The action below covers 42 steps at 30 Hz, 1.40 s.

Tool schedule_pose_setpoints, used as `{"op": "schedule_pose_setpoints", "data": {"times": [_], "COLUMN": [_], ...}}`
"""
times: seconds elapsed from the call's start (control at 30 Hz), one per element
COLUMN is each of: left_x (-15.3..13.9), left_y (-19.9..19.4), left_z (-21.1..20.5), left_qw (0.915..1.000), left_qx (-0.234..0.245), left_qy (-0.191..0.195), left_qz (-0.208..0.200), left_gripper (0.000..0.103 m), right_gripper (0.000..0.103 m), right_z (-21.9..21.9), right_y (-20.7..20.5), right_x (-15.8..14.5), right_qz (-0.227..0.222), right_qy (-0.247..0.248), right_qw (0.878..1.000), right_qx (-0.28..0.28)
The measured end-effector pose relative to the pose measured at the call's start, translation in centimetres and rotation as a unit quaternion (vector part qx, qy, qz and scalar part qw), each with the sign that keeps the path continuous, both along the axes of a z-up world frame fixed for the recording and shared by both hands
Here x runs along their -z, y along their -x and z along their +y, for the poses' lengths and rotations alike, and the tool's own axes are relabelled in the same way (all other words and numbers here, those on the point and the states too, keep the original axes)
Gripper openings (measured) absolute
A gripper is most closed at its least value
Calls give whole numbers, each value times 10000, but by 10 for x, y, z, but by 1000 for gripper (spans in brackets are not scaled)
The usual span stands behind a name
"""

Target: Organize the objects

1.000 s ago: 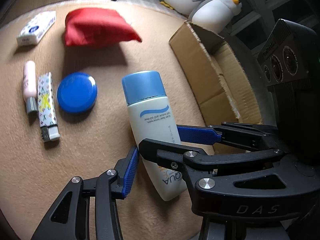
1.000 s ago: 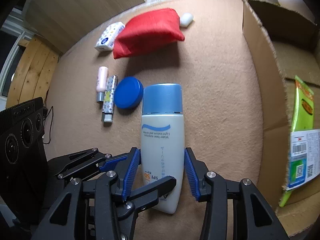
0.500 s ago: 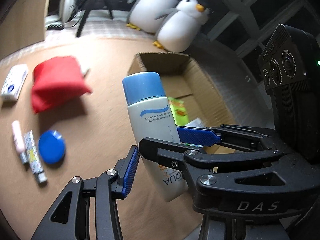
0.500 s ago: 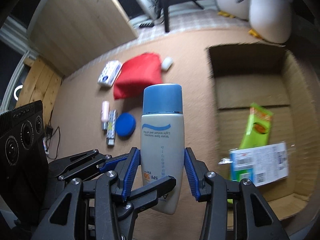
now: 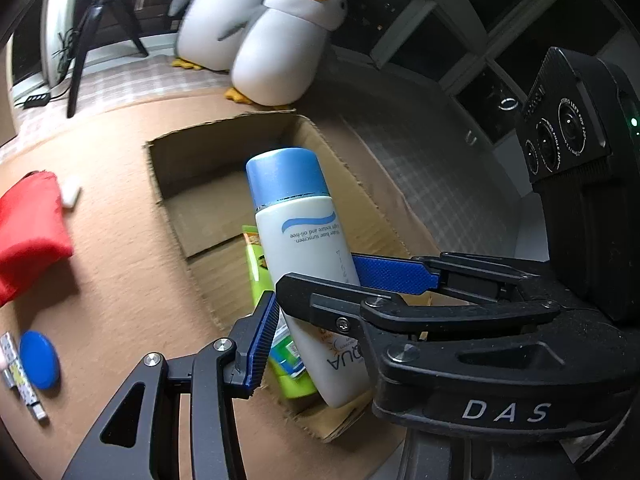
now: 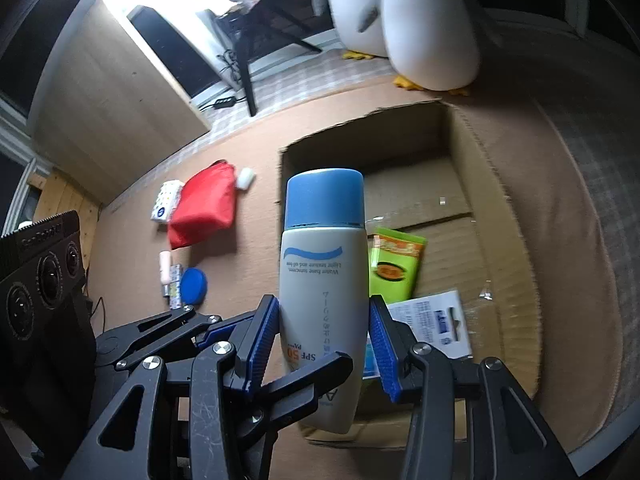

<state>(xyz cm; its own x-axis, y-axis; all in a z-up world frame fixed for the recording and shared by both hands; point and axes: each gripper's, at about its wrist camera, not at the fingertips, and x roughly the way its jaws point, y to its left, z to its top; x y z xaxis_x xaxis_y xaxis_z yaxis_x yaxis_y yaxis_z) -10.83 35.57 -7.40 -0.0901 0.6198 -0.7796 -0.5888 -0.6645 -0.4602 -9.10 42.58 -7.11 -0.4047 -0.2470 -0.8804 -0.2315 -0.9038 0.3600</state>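
A white sunscreen bottle (image 6: 323,276) with a blue cap is held upright in the air over the open cardboard box (image 6: 500,216). My right gripper (image 6: 325,342) is shut on its lower body. My left gripper (image 5: 316,300) also clamps the same bottle (image 5: 304,240), its fingers crossing the right gripper's. The box (image 5: 176,184) holds a green packet (image 6: 394,266) and a white and blue carded pack (image 6: 434,326).
On the tan mat to the left lie a red pouch (image 6: 204,204), a small white box (image 6: 165,202), a blue round tin (image 6: 193,285), a pink tube (image 6: 165,267) and a patterned stick (image 6: 173,287). Plush penguins (image 6: 424,28) stand behind the box.
Both grippers have lifted the bottle off the mat and carried it right, from beside the blue tin to above the box. The grip has not changed.
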Motion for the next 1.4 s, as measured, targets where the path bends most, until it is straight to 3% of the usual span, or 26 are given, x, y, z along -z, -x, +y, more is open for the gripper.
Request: {"op": "schedule_pose_setpoints", "data": {"times": [0.33, 0.7, 0.9, 1.1, 1.27, 1.4], "left_x": [-2, -4, 0, 16, 34, 45], "left_y": [-1, 3, 5, 25, 51, 70], "left_z": [-8, -100, -173, -247, -287, -295], "left_qw": [9993, 9941, 9862, 9687, 9552, 9524], "left_qx": [-128, -870, -1476, -2281, -2760, -2839], "left_qy": [219, 463, 616, 946, 1060, 1112], "left_qz": [260, 445, 439, 271, 95, -31], "left_gripper": [57, 57, 57, 59, 59, 58], "right_gripper": [51, 55, 59, 62, 62, 62], "right_z": [6, -32, -73, -115, -143, -157], "right_y": [-5, -9, -10, -11, -11, -11], "right_x": [-5, -17, -21, -14, -3, 5], "right_qz": [118, 598, 860, 909, 797, 664], "right_qy": [-452, -594, -588, -473, -412, -238], "right_qw": [9988, 9964, 9944, 9942, 9950, 9966], "right_qx": [140, 75, -183, -338, -430, -429]}}
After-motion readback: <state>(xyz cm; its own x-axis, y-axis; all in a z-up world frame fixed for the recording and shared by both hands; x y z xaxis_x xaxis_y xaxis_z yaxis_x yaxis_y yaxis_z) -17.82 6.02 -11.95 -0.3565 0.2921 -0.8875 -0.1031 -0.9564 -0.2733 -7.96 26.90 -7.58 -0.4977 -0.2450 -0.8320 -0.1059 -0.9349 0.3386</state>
